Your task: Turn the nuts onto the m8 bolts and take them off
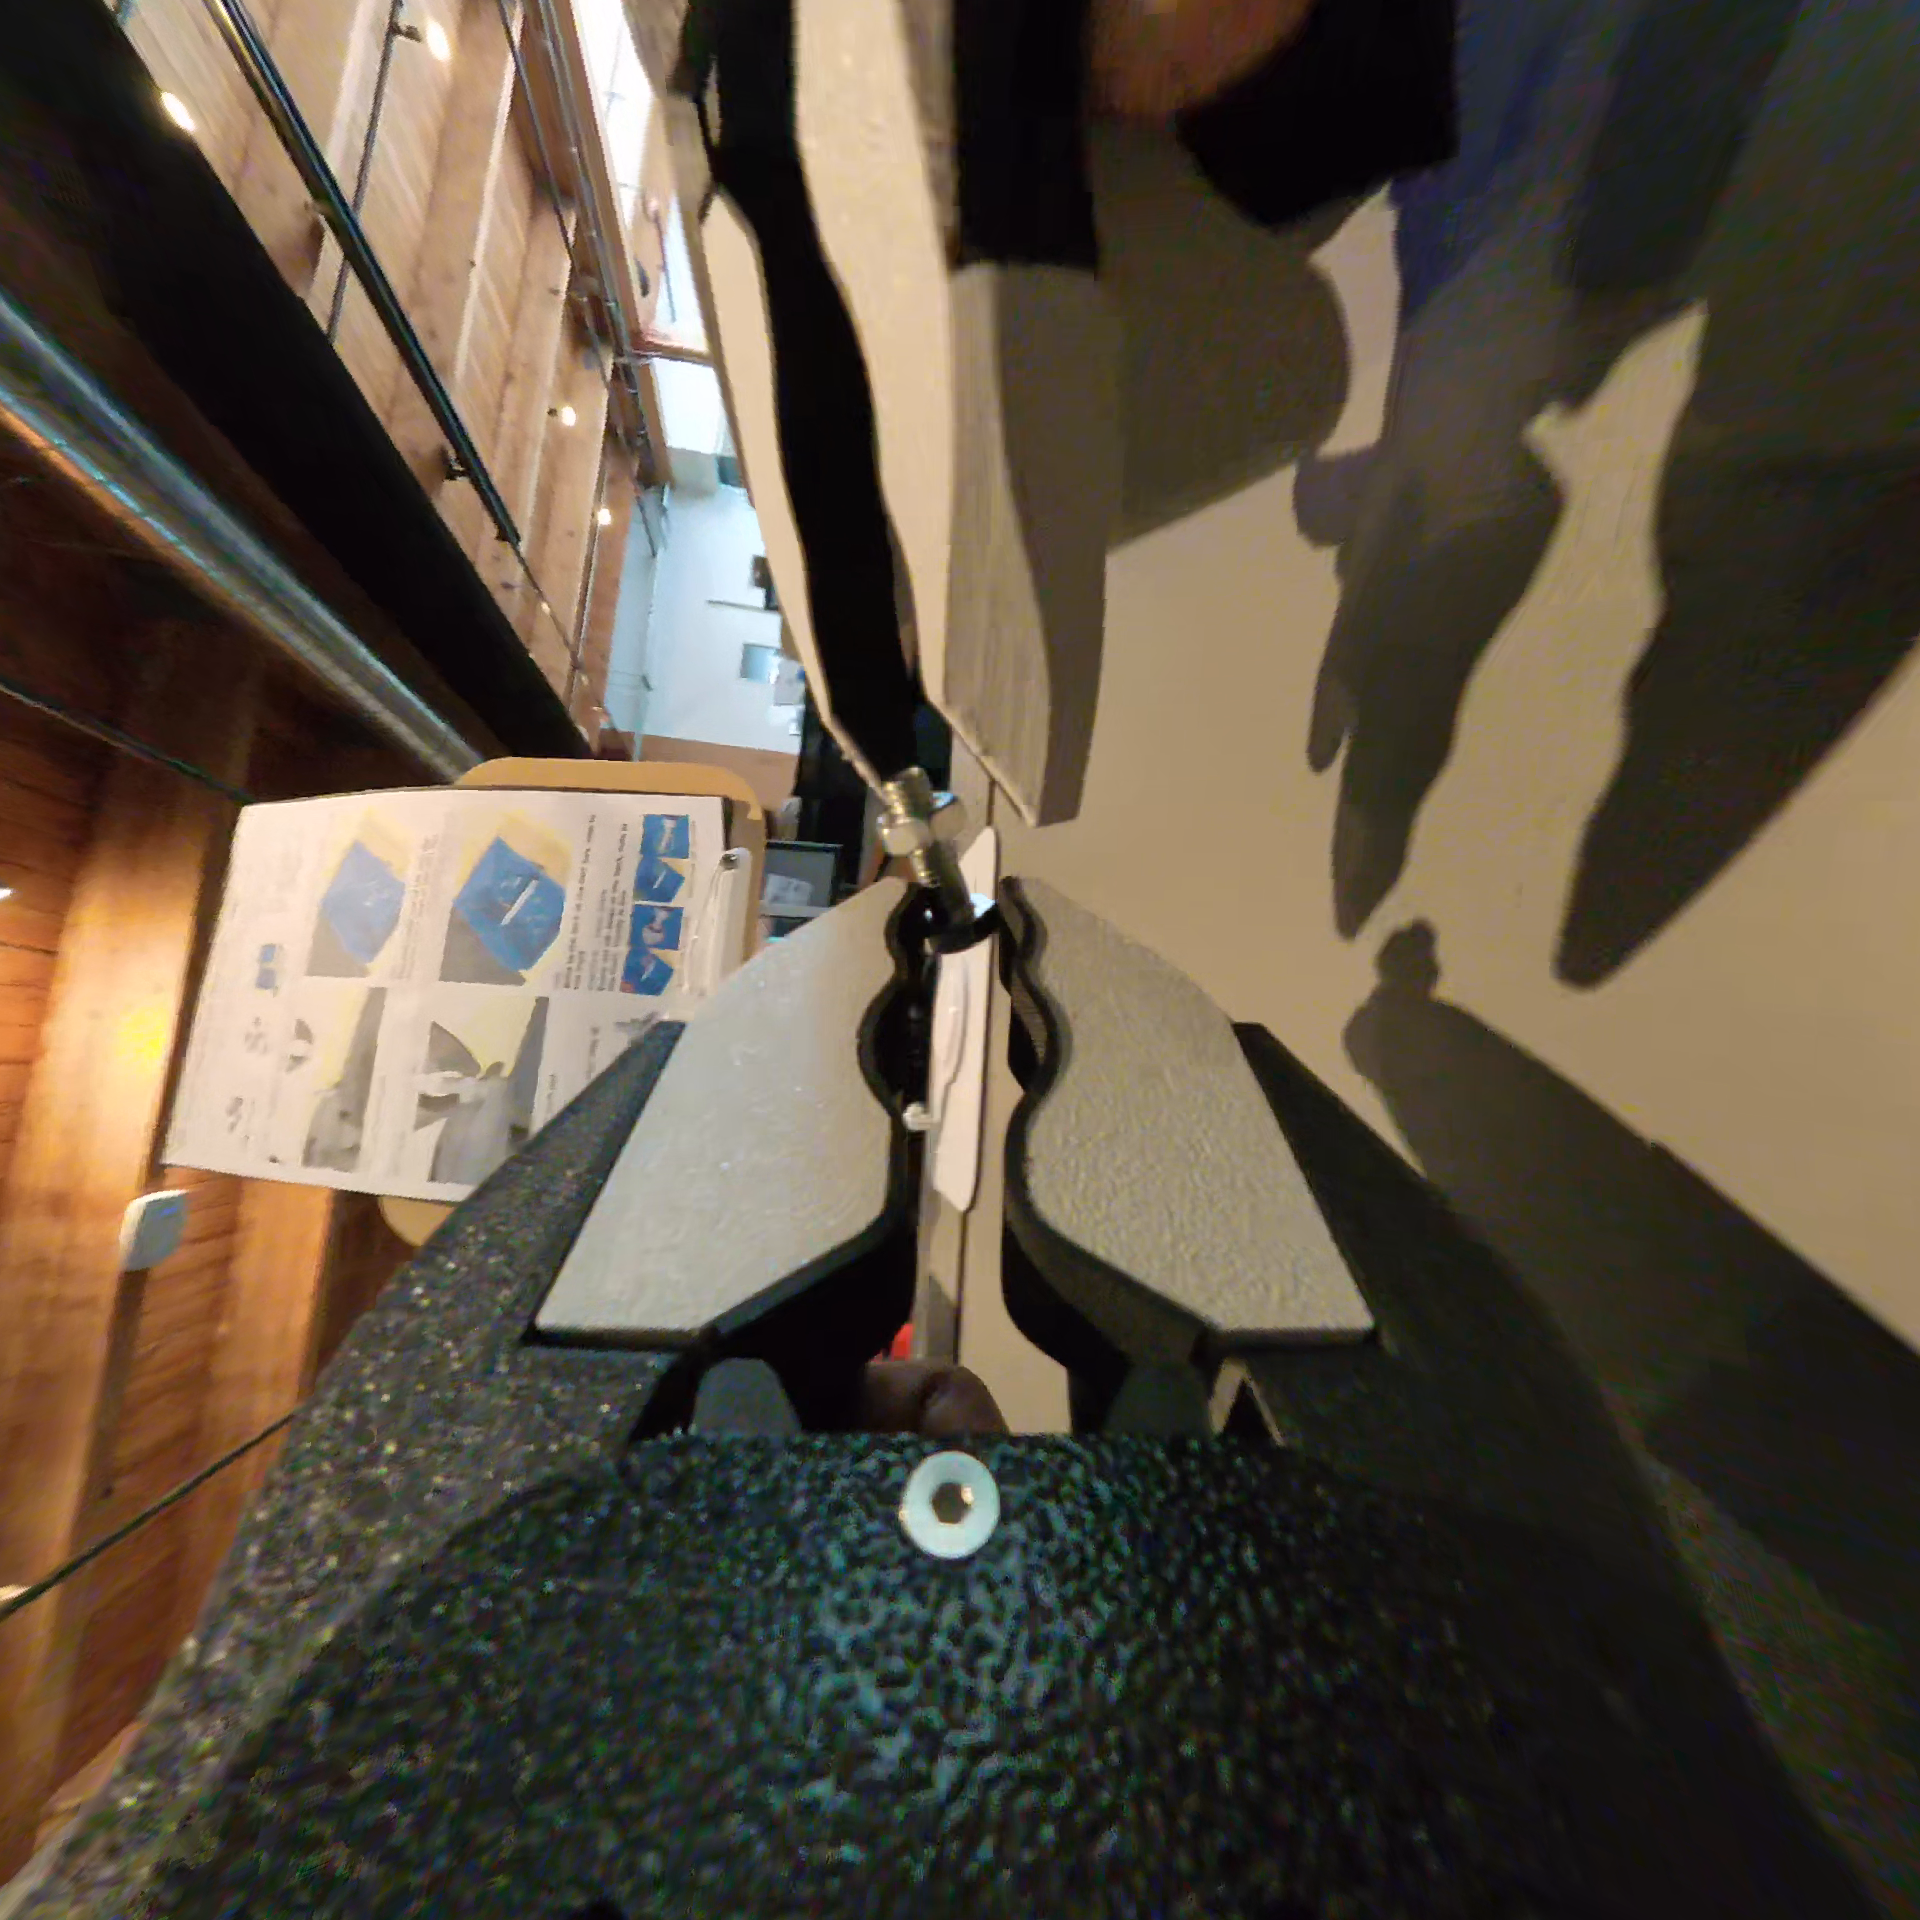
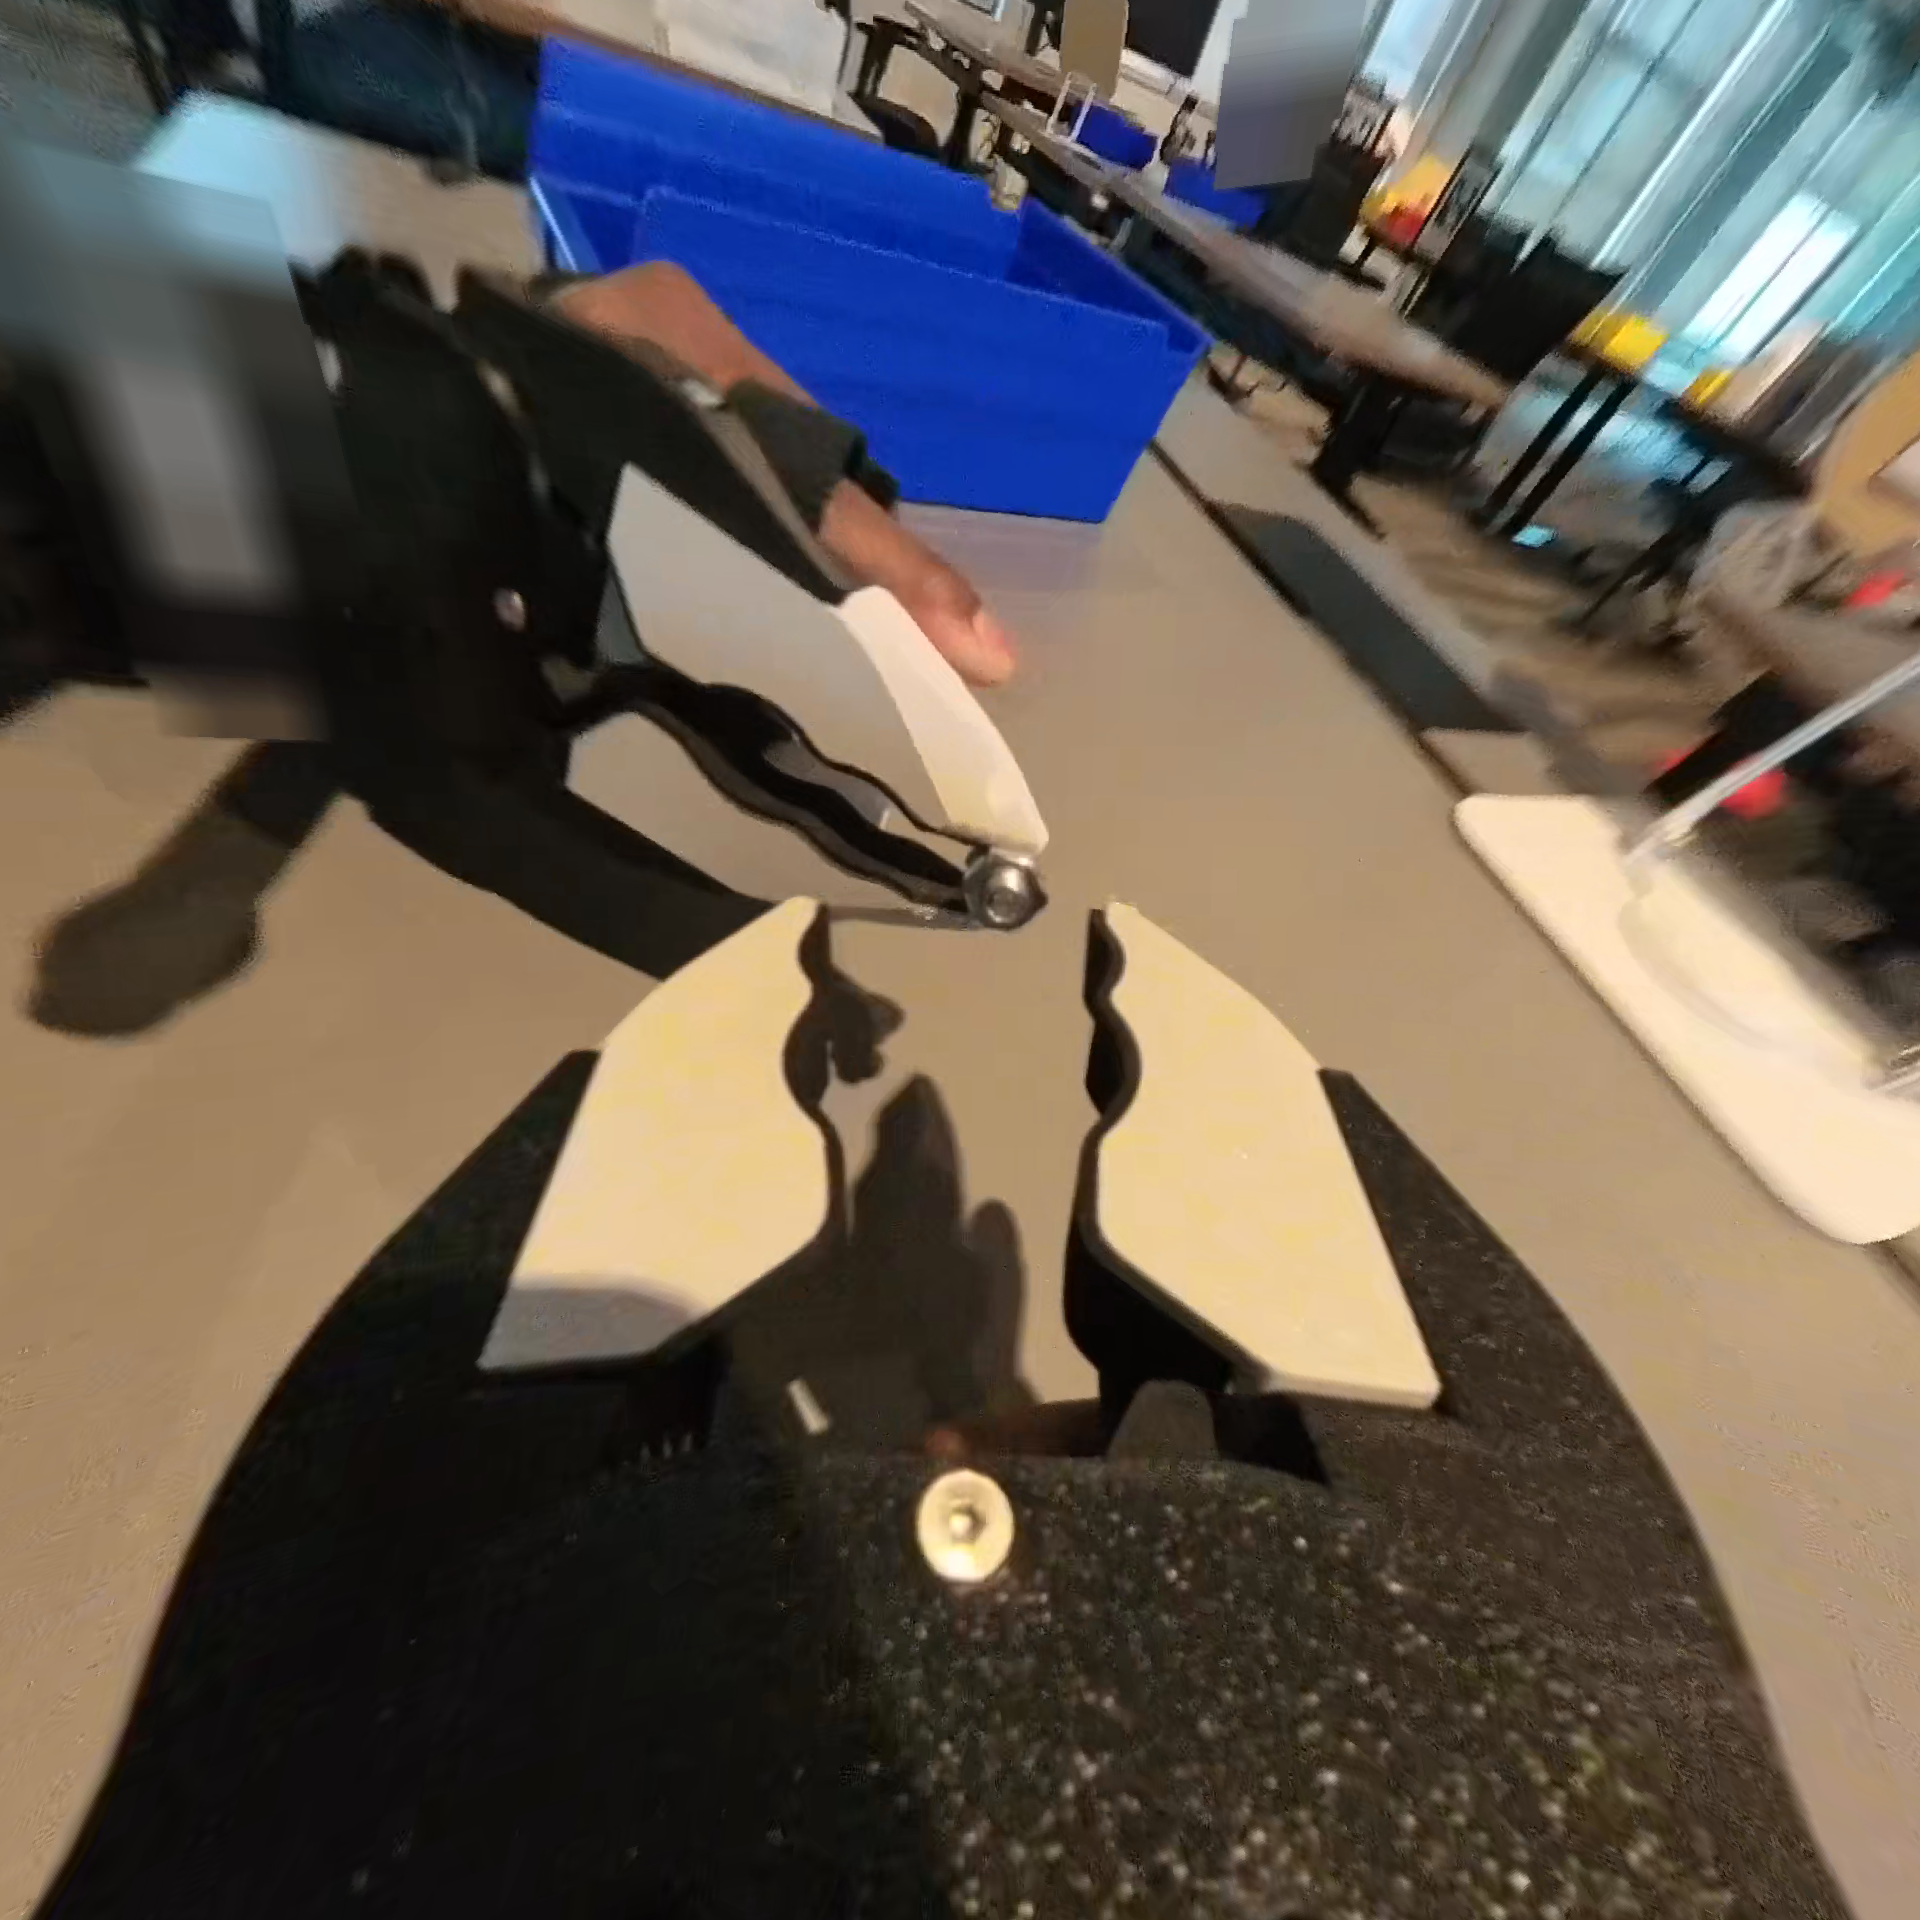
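Silver bolt [image 1: 928, 873] with hex nut [image 2: 1003, 891] threaded on, pinched by head in left gripper [image 1: 951, 914]; right gripper [image 2: 956, 925] spread wide, empty, above grey counter [image 2: 1195, 727].

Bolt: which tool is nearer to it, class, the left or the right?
Left. The left tool grips the bolt at its tips. The right tool is open, with its tips just short of the nut.

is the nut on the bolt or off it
On: the nut sits partway along the bolt, whose head end the left gripper pinches.
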Available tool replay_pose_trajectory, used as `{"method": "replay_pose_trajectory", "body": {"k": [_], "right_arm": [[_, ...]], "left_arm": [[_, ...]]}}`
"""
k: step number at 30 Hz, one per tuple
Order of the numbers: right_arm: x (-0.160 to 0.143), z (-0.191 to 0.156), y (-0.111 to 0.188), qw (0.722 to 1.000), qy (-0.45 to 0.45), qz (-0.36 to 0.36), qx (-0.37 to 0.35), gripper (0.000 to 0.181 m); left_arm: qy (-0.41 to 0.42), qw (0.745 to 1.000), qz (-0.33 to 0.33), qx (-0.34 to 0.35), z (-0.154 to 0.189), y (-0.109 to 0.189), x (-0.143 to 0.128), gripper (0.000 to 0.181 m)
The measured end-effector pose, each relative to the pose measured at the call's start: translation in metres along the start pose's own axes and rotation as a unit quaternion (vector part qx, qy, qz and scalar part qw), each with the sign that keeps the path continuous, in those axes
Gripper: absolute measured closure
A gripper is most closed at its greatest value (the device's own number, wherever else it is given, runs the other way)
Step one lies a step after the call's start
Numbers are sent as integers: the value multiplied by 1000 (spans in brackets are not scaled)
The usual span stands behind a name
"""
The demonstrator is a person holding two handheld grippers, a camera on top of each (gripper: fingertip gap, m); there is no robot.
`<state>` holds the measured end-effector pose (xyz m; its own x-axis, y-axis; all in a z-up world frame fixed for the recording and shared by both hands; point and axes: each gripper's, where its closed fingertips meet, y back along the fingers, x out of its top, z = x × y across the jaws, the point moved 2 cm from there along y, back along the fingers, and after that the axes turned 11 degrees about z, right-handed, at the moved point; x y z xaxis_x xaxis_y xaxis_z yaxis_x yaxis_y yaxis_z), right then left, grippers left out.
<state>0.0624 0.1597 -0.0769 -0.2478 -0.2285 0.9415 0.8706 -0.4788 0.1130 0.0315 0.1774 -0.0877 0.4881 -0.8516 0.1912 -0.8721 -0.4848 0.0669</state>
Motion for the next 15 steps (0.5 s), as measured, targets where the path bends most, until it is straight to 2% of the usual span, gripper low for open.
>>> {"method": "replay_pose_trajectory", "body": {"k": [3,6,8,10,13,15], "right_arm": [[0,0,0,996,-88,4,13,132],[-1,2,-2,993,-116,-4,5,136],[-4,4,-4,993,-116,-15,-7,145],[-6,5,-4,995,-98,-24,-15,164],[-8,4,-4,998,-38,-38,-21,166],[-10,3,-4,998,38,-48,-23,166]], "left_arm": [[-34,999,-8,9,-3,1,-1,168],[-62,998,-9,9,-2,0,2,169],[-74,997,-9,7,-1,-1,4,169],[-80,997,-9,4,0,-1,5,169],[-65,998,-9,-6,3,-1,4,168],[-40,999,-2,-18,5,-1,5,169]]}}
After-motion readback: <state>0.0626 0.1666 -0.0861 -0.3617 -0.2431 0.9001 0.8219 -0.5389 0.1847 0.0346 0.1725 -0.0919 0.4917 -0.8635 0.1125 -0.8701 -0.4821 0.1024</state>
